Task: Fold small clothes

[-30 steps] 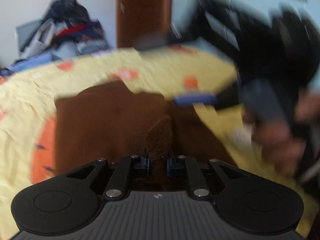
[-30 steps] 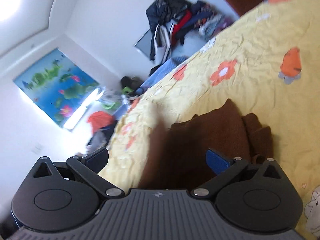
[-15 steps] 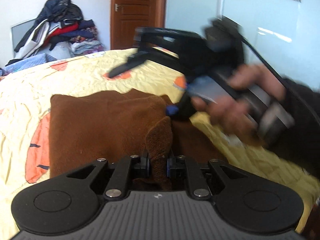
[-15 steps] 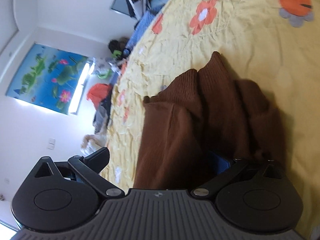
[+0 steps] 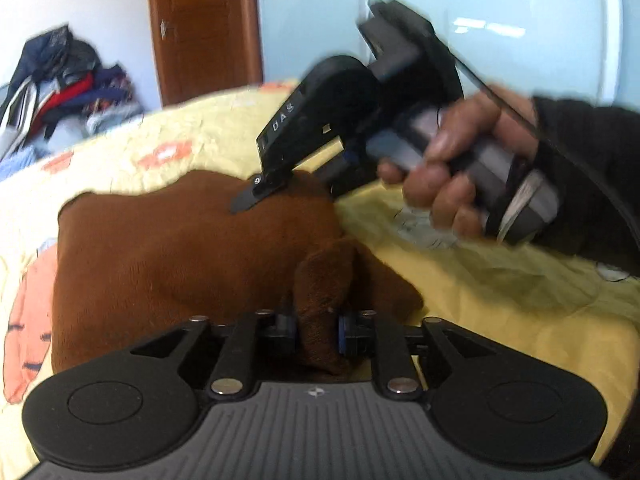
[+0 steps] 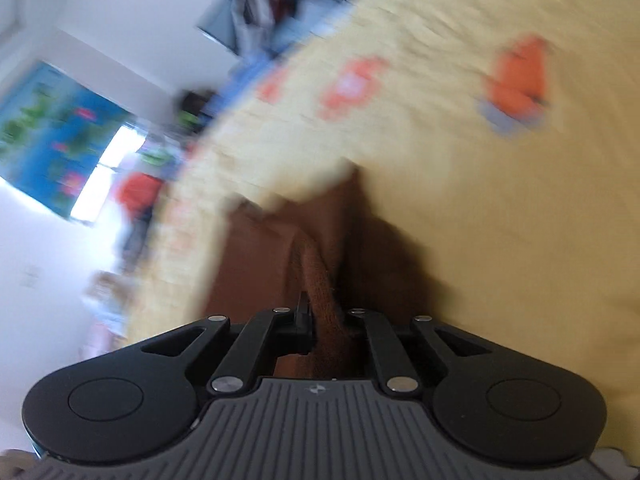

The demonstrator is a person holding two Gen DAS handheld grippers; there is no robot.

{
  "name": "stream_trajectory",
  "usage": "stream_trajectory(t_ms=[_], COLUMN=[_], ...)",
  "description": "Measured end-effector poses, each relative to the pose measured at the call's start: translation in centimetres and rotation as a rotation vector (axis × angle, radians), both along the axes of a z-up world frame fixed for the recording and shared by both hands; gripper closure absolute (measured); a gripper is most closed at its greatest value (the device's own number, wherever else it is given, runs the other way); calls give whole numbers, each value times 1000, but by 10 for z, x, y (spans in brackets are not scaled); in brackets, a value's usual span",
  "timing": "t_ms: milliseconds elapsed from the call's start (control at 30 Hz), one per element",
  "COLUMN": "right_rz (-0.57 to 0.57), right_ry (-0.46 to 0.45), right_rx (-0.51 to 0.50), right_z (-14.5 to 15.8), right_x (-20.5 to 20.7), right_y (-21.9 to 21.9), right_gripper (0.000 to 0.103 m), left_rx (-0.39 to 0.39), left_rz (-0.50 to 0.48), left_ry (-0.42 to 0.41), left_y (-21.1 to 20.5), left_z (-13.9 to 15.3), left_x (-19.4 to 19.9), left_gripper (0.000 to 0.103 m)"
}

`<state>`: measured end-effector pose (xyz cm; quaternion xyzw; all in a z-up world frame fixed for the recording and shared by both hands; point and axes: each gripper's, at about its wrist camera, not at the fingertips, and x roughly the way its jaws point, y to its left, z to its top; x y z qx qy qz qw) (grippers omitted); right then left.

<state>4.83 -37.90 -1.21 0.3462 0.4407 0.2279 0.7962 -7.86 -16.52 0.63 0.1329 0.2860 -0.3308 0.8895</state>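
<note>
Brown garment [image 5: 192, 248]: spread on the yellow bedsheet [image 5: 500, 280], centre-left of the left wrist frame, lower centre of the right wrist frame.

Left gripper [image 5: 316, 330]: clamped on a bunched fold of the garment at bottom centre; jaws just eased slightly wider, fabric between the pads and in contact with them.

Right gripper [image 6: 328, 330]: jaws just closed from wide to narrow, pinching a raised ridge of the garment at lower centre of its own frame. In the left wrist frame, seen at upper right, carried by a hand [image 5: 452, 168] in a dark sleeve, tips resting on the far edge of the cloth. Heavy motion blur in the right wrist frame; depth of the pinch not determinable.

Likely faults from here:
- Slip at the left pinch. Cause: widened jaws on plush, thick pile.
- Single-layer grab on the right. Cause: fast closure on a shallow ridge; result, a skewed or partial fold.
- Bedsheet caught with the garment. Cause: low tips against loose, wrinkled sheet.
- Uneven fold line. Cause: the two pinches at different distances from the garment edge.
</note>
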Motion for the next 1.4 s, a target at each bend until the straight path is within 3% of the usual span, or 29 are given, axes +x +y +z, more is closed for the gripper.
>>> stream_trajectory(t_ms=[33, 67, 100, 133, 167, 233, 333, 433, 500, 567, 633, 667, 733, 800, 867, 933, 1000, 1067, 1167, 1233, 1267, 1333, 1367, 1400], right_rz=[-14, -24, -43, -78, -113, -110, -75, -32, -12, -8, 21, 38, 57, 53, 4, -26, 24, 146, 355, 444, 469, 483, 490, 479], right_ry=[0, -22, -67, -116, -154, -143, -70, -20, -30, -28, -16, -20, -30, -26, -8, -63, -176, -285, -358, -370, -360, -323, -318, -320], right_rx=[38, 62, 78, 79, 65, 27, -72, -58, -41, -36, -34, -50, -82, -89, -104, -204, -290, -341, -478, -595, -624, -646, -656, -656], right_z=[3, 9, 19, 28, 35, 37, 26, 9, 7, 6, 6, 5, 9, 8, 12, 33, 63, 86, 99, 91, 85, 73, 71, 71], right_x=[-5, -10, -16, -23, -27, -25, -10, 4, 2, 9, 13, 14, 9, 8, 2, -21, -57, -95, -137, -148, -149, -145, -145, -144], right_y=[-4, -8, -13, -18, -23, -27, -20, -4, 2, 8, 13, 15, 14, 8, -3, -8, 0, 19, 60, 84, 91, 99, 102, 101], right_gripper=[75, 56, 27, 13, 0, 3, 6, 9, 9, 14, 28, 37, 48, 57, 56, 50, 32, 23, 22, 24, 28, 46, 66, 77], left_rx=[-13, -39, -76, -118, -161, -227, -287, -434, -560, -610, -583, -573, -534, -493, -435, -319, -183, -82, 67, 138, 148, 132, 129, 130], left_rz=[-20, -43, -53, -40, -15, 34, 217, 441, 492, 474, 420, 391, 361, 351, 375, 351, 261, 130, -46, -90, -90, -66, -44, -24], left_ry=[15, 37, 44, 29, 10, 22, 73, 283, 482, 572, 579, 596, 604, 573, 507, 334, 112, -45, -114, -114, -117, -111, -106, -101], left_y=[7, 17, 31, 49, 67, 104, 147, 184, 197, 192, 175, 168, 155, 148, 146, 139, 137, 132, 122, 113, 110, 104, 99, 98], left_z=[6, 12, 19, 26, 33, 44, 45, 24, 2, -12, -14, -14, -14, -10, -6, 13, 32, 41, 30, 18, 14, 8, 5, 5], left_x=[-1, -2, -2, -4, -4, 3, 36, 90, 128, 152, 165, 170, 173, 166, 150, 118, 72, 30, -12, -21, -22, -16, -10, -7], left_gripper=[71, 49, 36, 17, 12, 11, 11, 11, 12, 13, 17, 28, 37, 37, 37, 37, 36, 32, 31, 31, 31, 31, 43, 53])
